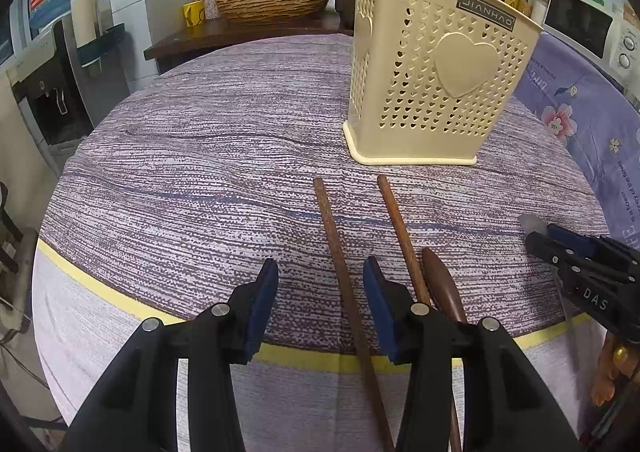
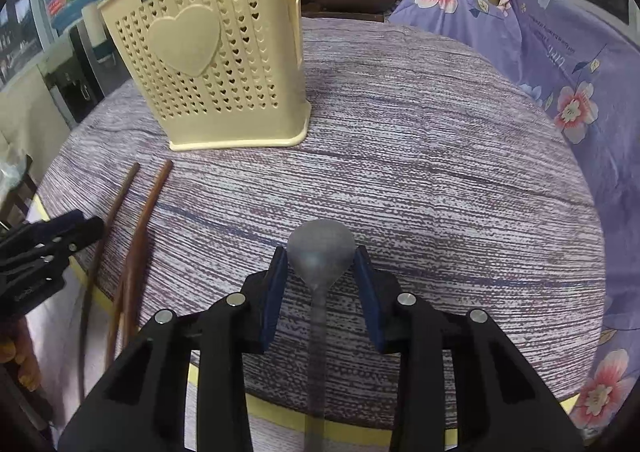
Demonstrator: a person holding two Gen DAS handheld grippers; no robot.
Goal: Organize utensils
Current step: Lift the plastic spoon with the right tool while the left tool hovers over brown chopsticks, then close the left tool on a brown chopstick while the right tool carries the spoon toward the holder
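Closing right tool (image 2: pixel 320 264) around spoon (image 2: pixel 322 248) bowl, contact unclear | left tool (image 1: pixel 320 284) open, chopstick (image 1: pixel 340 264) between pads | spoon stiff, smooth, light; neck safer

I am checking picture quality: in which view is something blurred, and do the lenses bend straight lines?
Right wrist view: the grey spoon between the fingers looks soft and smeared, while the cream utensil holder stays sharp. Left wrist view: chopsticks are sharp. Both views: fisheye curving bows the table edge, and dark corners frame the picture.
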